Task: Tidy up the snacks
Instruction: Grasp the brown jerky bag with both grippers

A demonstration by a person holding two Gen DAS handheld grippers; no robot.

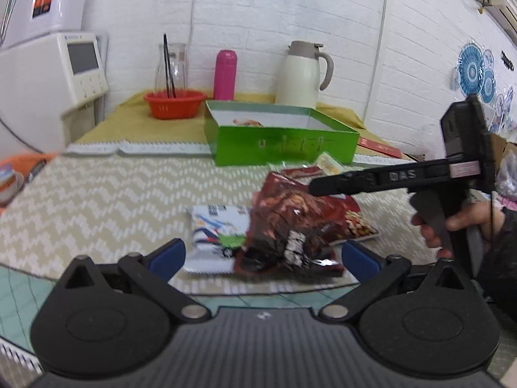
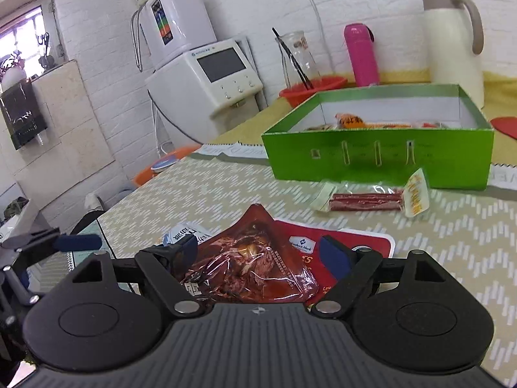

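Here, right hand-held gripper (image 2: 258, 255) spread wide around the dark red snack packet (image 2: 248, 265), not yet pinching; left hand-held gripper (image 1: 263, 255) wide too, holding nothing. Packet lying on the table (image 2: 194, 194), short of the green box (image 2: 378, 158). Slippery film; could slide out under a shallow pinch.

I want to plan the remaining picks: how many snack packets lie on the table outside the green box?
4: dark red meat packet, red nut bag beneath it, white packet beside it, sausage packet near the green box. More may be hidden underneath.
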